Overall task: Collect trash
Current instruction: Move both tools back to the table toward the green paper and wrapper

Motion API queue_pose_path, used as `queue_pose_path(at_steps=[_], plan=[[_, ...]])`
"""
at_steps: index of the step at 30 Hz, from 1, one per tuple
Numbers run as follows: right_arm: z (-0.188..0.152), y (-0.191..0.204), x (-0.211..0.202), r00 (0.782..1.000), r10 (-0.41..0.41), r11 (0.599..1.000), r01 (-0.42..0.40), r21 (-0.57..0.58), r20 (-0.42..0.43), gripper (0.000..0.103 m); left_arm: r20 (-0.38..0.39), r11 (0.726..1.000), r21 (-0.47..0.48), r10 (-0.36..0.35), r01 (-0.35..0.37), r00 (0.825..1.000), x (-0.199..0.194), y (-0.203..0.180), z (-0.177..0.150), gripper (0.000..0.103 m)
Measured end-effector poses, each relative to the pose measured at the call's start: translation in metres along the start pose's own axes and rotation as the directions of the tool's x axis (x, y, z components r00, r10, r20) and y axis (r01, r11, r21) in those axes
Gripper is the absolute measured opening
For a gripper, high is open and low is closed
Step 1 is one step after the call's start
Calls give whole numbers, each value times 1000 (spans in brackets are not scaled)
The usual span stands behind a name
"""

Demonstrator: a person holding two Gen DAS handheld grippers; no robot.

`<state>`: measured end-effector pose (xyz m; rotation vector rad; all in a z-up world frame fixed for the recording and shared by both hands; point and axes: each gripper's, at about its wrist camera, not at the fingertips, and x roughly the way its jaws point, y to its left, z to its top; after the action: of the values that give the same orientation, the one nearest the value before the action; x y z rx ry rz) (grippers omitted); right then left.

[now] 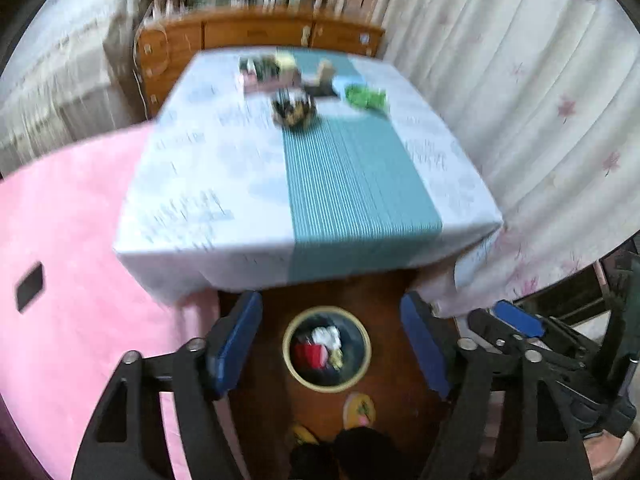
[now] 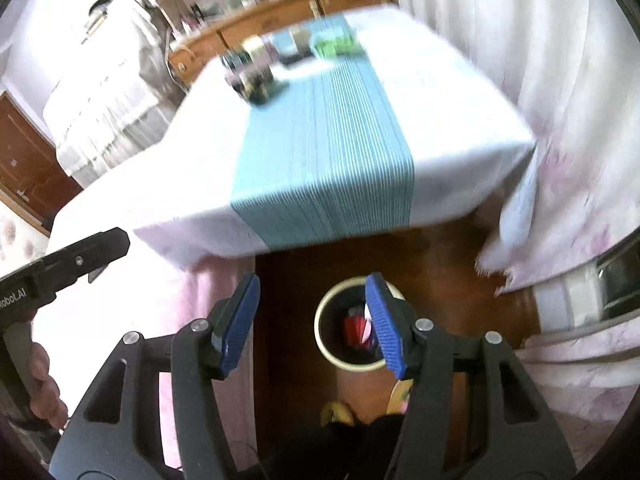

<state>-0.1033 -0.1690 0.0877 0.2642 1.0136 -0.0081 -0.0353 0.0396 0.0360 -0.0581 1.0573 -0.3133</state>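
A round dark trash bin point(image 1: 362, 340) with a pale rim stands on the wooden floor below the table's near edge, with red and white trash inside. It also shows in the right wrist view point(image 2: 326, 334). My left gripper point(image 1: 332, 340) is open and empty, held above the bin. My right gripper point(image 2: 314, 320) is open and empty, also above the bin. At the table's far end lie a black-and-yellow crumpled wrapper point(image 1: 294, 108), a green wrapper point(image 1: 366, 98) and other blurred items point(image 1: 276, 70). The green wrapper point(image 2: 334, 46) and the dark wrapper point(image 2: 256, 80) show in the right wrist view too.
The table point(image 1: 200, 184) has a white cloth with a teal striped runner point(image 1: 352, 176). A pink bedspread point(image 1: 72, 248) lies left. White flowered curtains point(image 1: 520, 100) hang right. A wooden dresser point(image 1: 256, 32) stands behind. The person's slippered feet point(image 1: 358, 410) stand near the bin.
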Motion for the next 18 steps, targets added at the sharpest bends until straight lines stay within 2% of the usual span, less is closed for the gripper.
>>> queue_pose_path(at_steps=[3, 8, 18], plan=[[13, 13, -30, 998, -9, 1000, 9, -14, 58, 52, 56, 1000, 23, 11, -12, 998, -43, 7, 19, 88], [27, 30, -68, 992, -21, 999, 25, -37, 123, 52, 119, 999, 28, 16, -20, 993, -92, 18, 42, 89], [47, 45, -89, 985, -18, 996, 33, -86, 173, 52, 188, 999, 20, 40, -44, 981, -119, 19, 84, 89]])
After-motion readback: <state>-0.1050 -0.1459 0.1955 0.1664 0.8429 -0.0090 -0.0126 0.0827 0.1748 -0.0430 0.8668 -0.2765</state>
